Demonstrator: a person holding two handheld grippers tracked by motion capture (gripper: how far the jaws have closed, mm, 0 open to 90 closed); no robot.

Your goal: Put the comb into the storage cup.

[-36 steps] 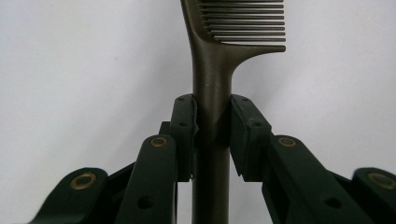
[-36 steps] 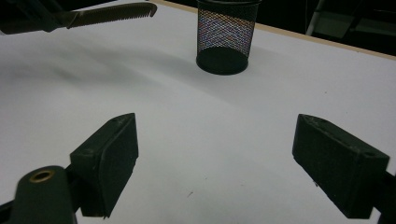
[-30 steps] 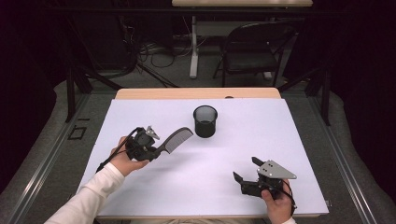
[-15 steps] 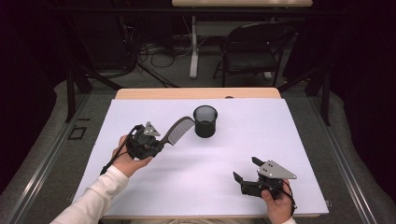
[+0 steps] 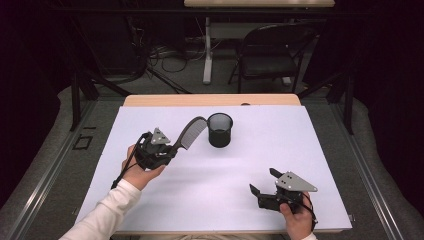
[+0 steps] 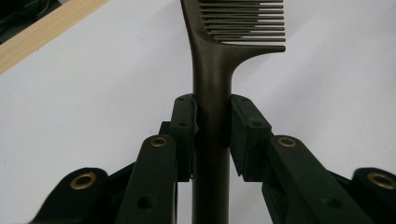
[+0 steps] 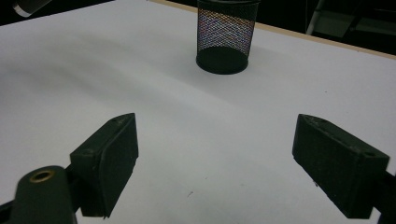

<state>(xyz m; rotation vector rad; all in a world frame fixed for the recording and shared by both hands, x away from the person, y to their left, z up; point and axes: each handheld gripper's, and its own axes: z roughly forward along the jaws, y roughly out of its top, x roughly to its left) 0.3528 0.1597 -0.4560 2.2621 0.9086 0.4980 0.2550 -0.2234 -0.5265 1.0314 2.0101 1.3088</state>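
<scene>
Meanwhile left gripper (image 5: 167, 150) clamps the comb (image 5: 192, 131) handle beside the mesh cup (image 5: 220, 129); right gripper (image 5: 262, 182) rests with jaws wide apart, nothing between.

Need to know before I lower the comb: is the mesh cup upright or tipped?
Upright. The mesh cup stands on its base on the table, its open mouth facing up; the comb is not yet inside.

Dark brown comb (image 6: 212, 88), black mesh cup (image 5: 220, 130), white table (image 5: 260, 150).
</scene>
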